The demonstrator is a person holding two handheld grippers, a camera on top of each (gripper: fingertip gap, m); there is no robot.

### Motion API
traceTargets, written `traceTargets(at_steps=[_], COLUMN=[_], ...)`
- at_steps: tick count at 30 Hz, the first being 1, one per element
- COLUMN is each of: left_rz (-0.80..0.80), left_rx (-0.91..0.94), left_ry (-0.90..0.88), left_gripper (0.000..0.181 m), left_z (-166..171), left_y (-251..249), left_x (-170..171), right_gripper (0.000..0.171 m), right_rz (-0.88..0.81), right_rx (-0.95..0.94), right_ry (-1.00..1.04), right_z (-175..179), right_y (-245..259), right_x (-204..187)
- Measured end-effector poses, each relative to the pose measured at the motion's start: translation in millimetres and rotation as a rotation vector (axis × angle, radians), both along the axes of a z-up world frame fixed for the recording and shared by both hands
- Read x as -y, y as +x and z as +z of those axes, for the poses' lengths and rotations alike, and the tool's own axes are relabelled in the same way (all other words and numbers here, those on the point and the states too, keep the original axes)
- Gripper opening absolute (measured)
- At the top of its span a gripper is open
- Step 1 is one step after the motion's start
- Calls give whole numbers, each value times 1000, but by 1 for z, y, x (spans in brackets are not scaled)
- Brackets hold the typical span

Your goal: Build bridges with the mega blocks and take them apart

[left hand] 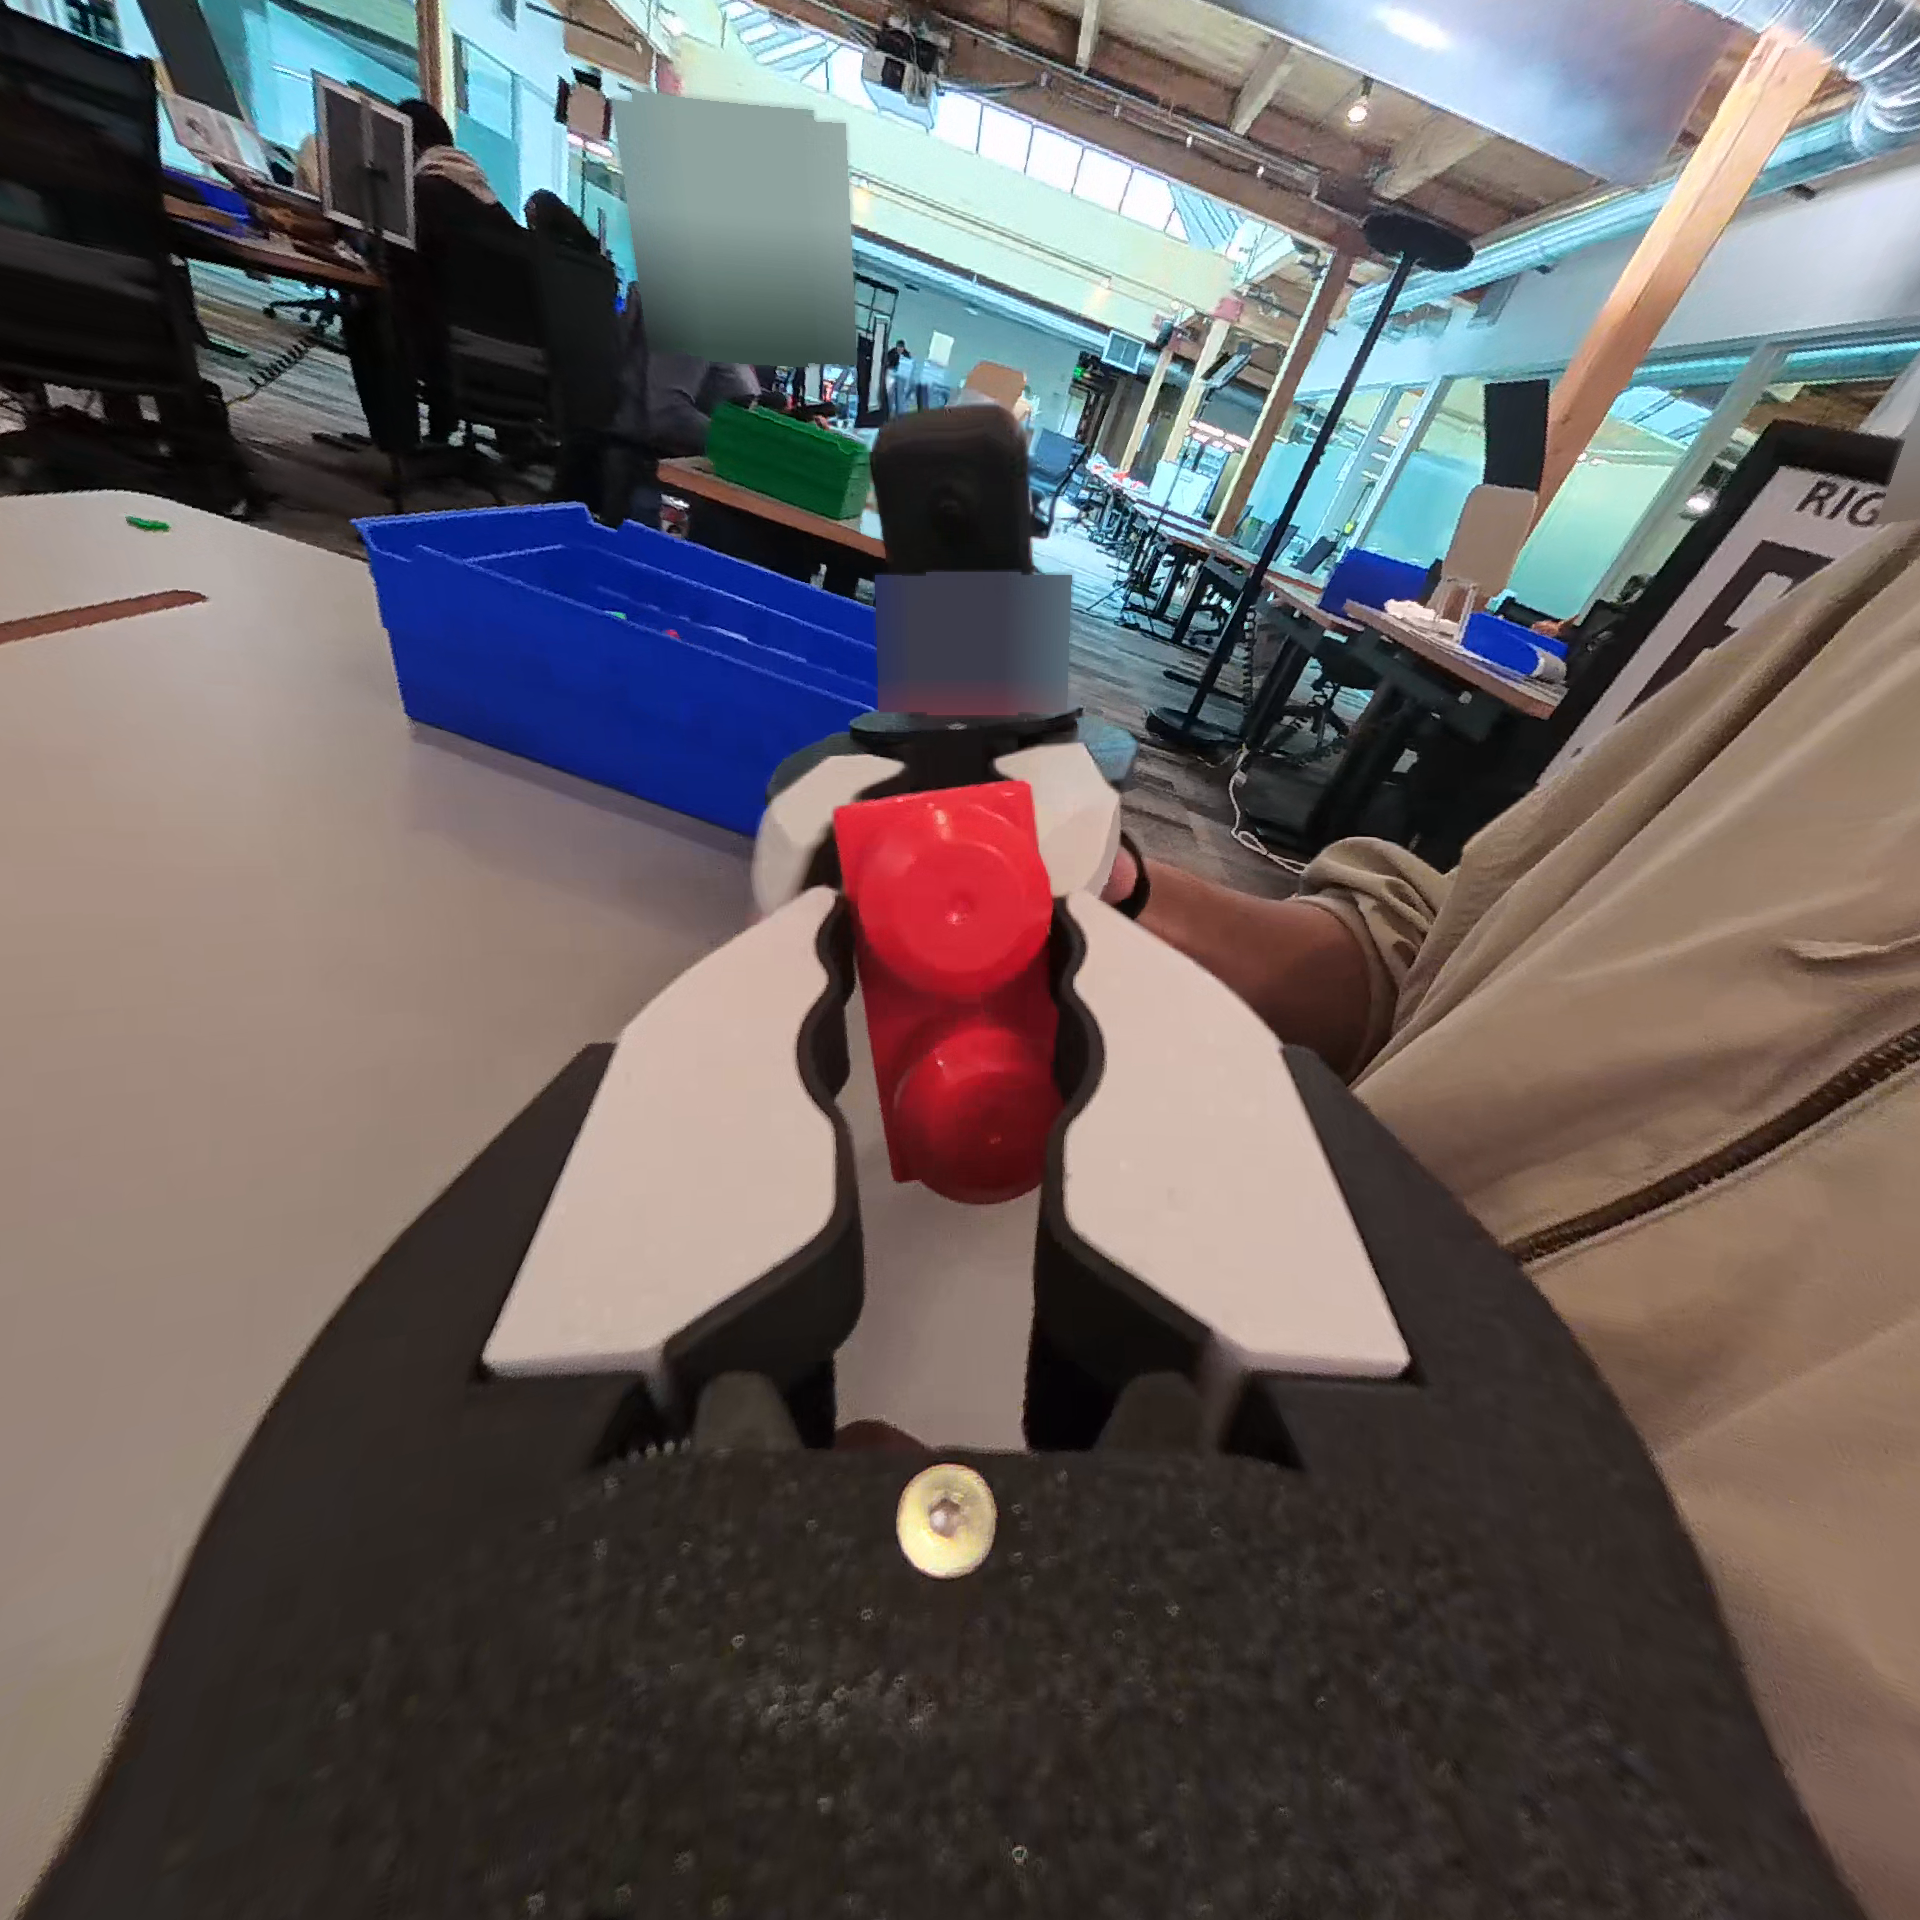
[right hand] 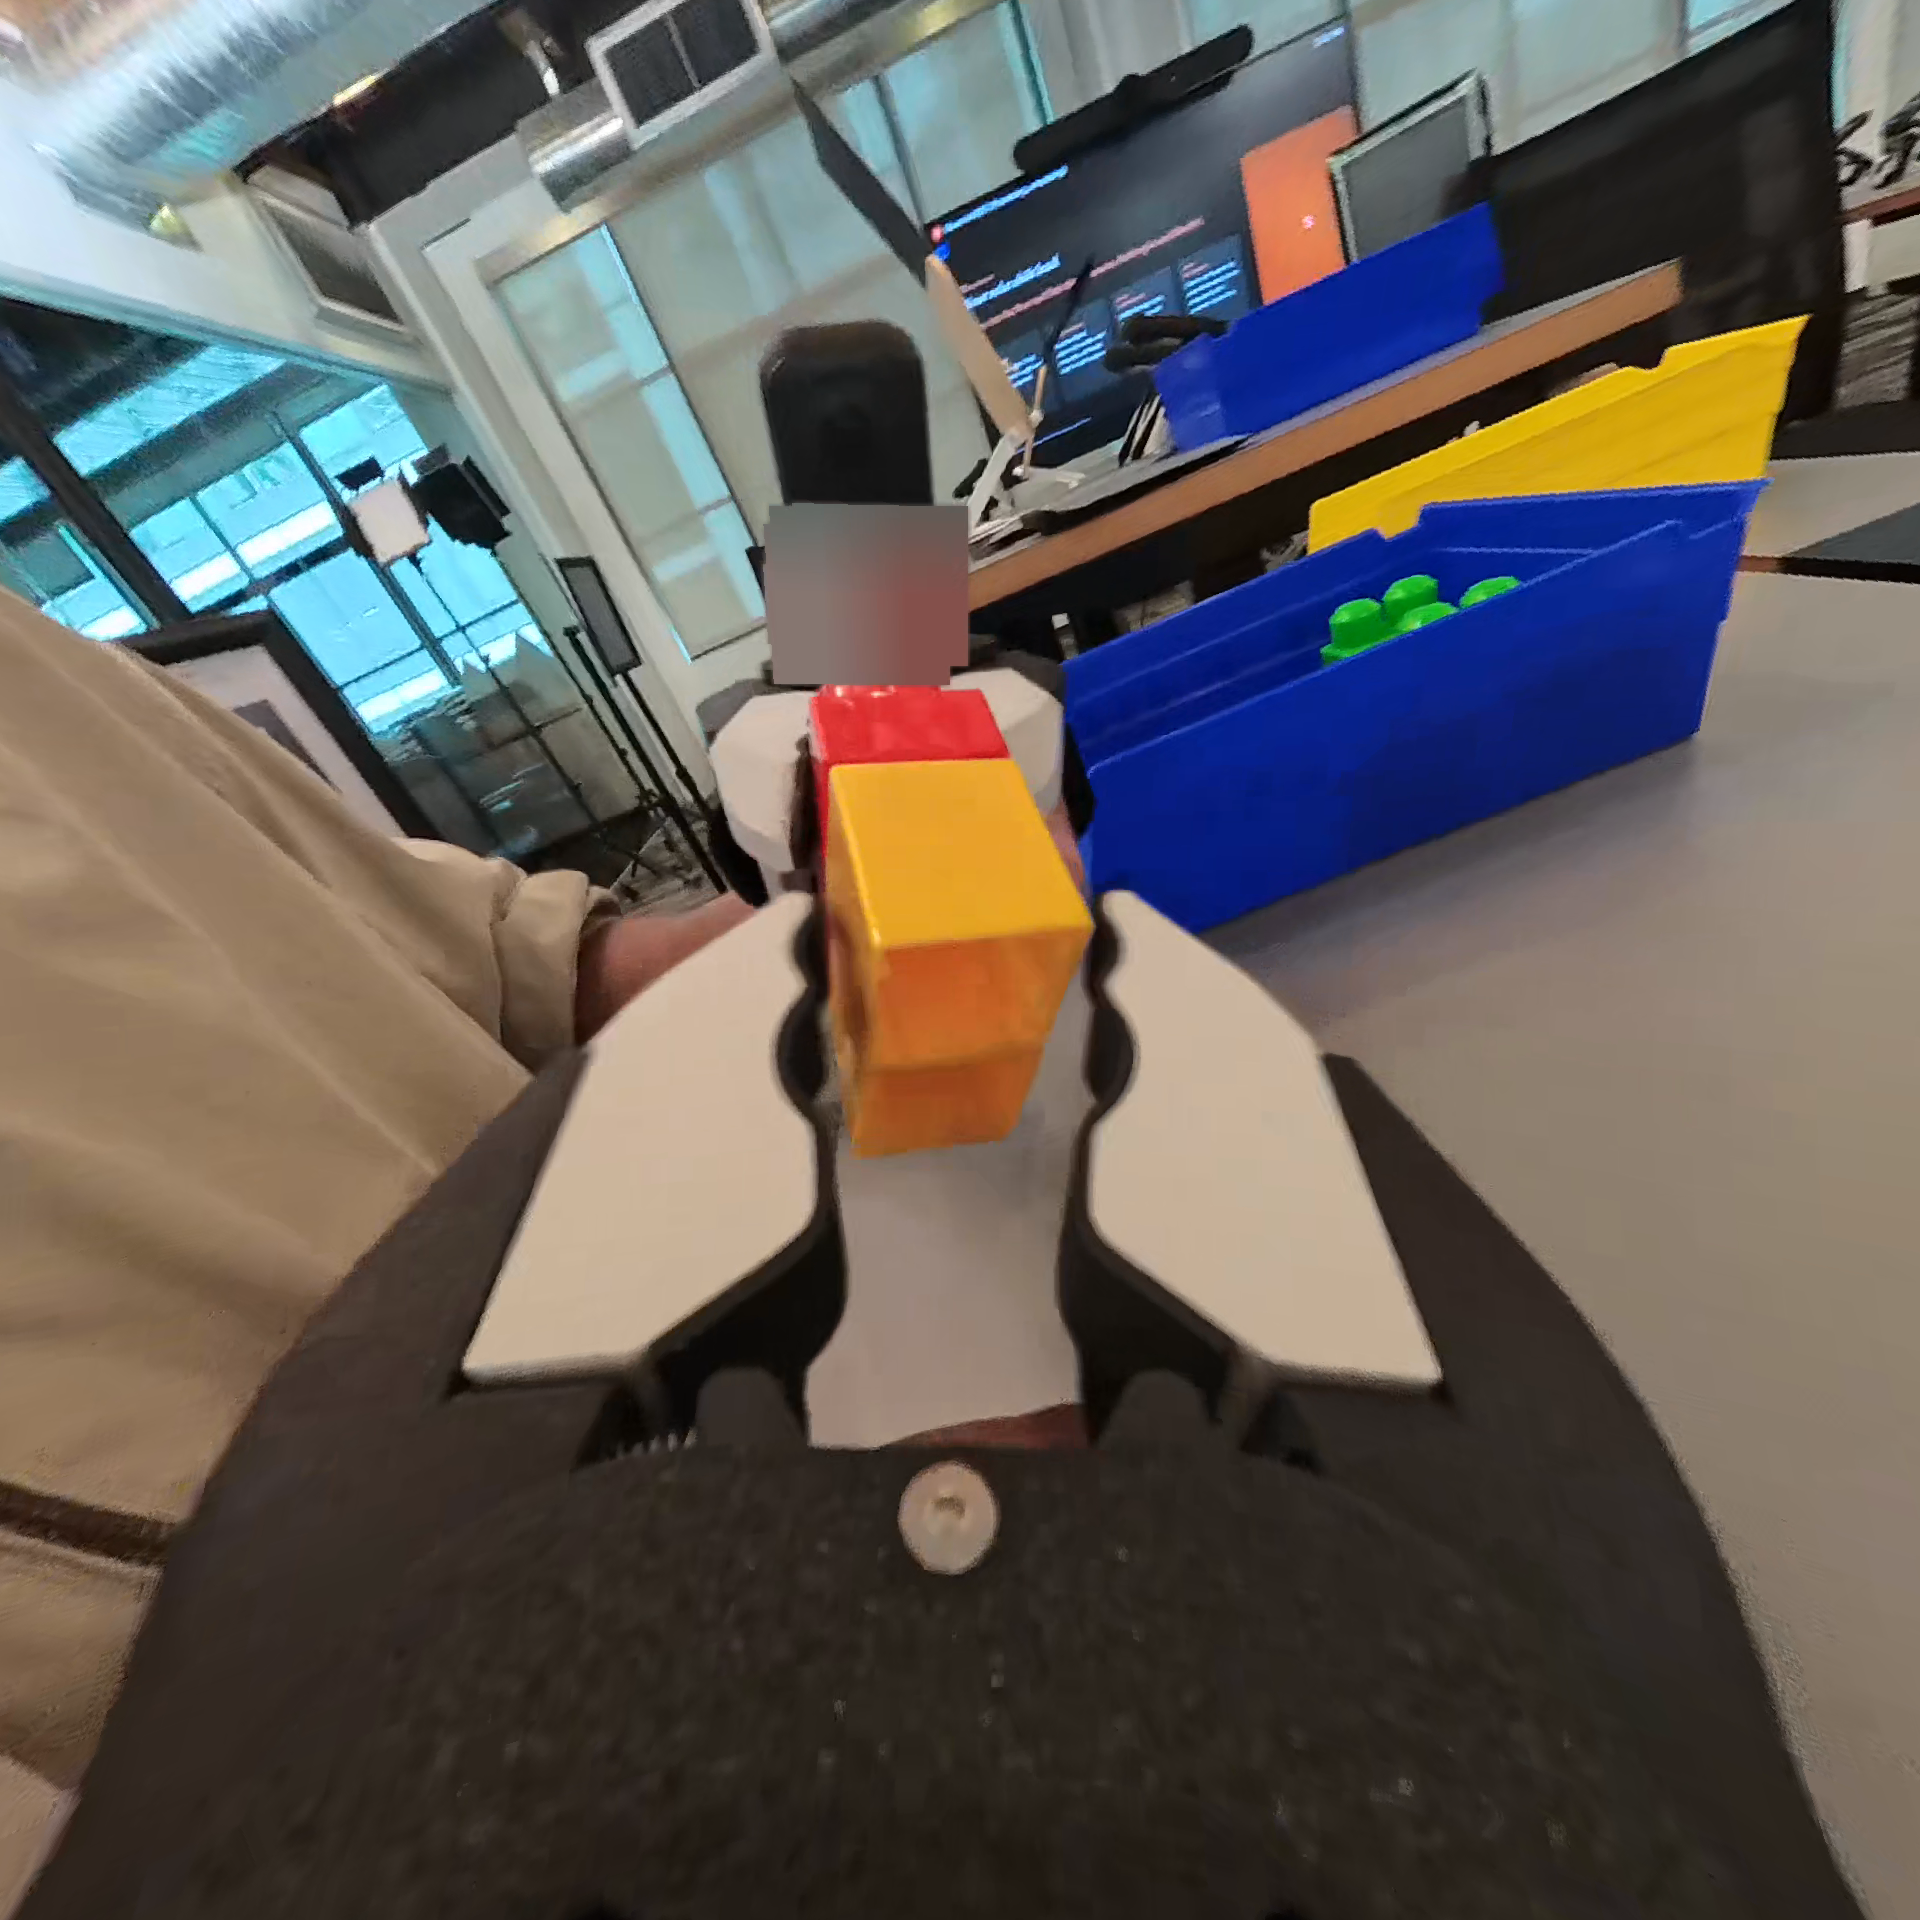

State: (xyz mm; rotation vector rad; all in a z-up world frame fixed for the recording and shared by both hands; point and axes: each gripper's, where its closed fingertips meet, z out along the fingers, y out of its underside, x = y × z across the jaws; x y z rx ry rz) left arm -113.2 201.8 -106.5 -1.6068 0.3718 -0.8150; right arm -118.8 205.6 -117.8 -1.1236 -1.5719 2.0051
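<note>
My left gripper (left hand: 945, 914) is shut on a red two-stud block (left hand: 951, 987), studs facing the camera, held above the table. My right gripper (right hand: 956, 920) is shut on a yellow block (right hand: 945, 894) whose hollow underside faces the camera. The grippers point at each other, tips nearly meeting. In the right wrist view the red block (right hand: 904, 727) sits against the yellow block's far side, between the left gripper's white fingers (right hand: 748, 779). In the left wrist view the right gripper's white fingers (left hand: 790, 842) flank the red block's far end; the yellow block is hidden behind it.
A blue bin (right hand: 1351, 769) holding green blocks (right hand: 1403, 618) stands on the grey table (right hand: 1662, 987), with a yellow bin (right hand: 1558, 436) behind it. It also shows in the left wrist view (left hand: 582, 665). A beige sleeve (left hand: 1610, 935) lies close beside both grippers.
</note>
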Motion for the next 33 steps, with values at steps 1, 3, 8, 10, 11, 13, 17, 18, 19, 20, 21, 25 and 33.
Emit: traceTargets(at_steps=[1,3,8,10,11,13,17,18,19,20,21,25,33], left_rz=[-6,-25,-41,-42,-45,-50,-58,-51,-39,-27,5,131,776], left_rx=[16,42,48,32,21,3,23,84,133,141,119,19,-394], left_ry=[6,2,16,16,15,13,38,68,86,86,86,36,-194], left_gripper=[35,35,34,34,34,34,34,34,34,34,34,35,35], left_z=[0,-1,-1,-2,-3,-4,2,12,21,23,22,3,-61], left_y=[1,3,7,9,10,13,14,6,-4,-13,-20,-38,-100], left_x=[0,0,2,3,5,7,14,19,23,27,30,32,32], right_gripper=[43,39,36,36,36,36,36,36,36,36,36,36,37], right_rz=[3,3,26,40,47,59,70,54,28,-12,-46,-224,-1035], right_rx=[-12,-30,-54,-59,-60,-60,-72,-76,-73,-69,-67,-41,200], right_ry=[2,5,-16,-12,-4,15,-2,-31,-40,-23,-14,33,331], right_z=[1,3,5,4,4,3,3,5,4,2,3,1,-38], right_y=[2,5,11,13,14,18,29,34,38,43,49,62,119], right_x=[1,0,2,2,3,5,-1,-11,-22,-32,-41,-71,-148])
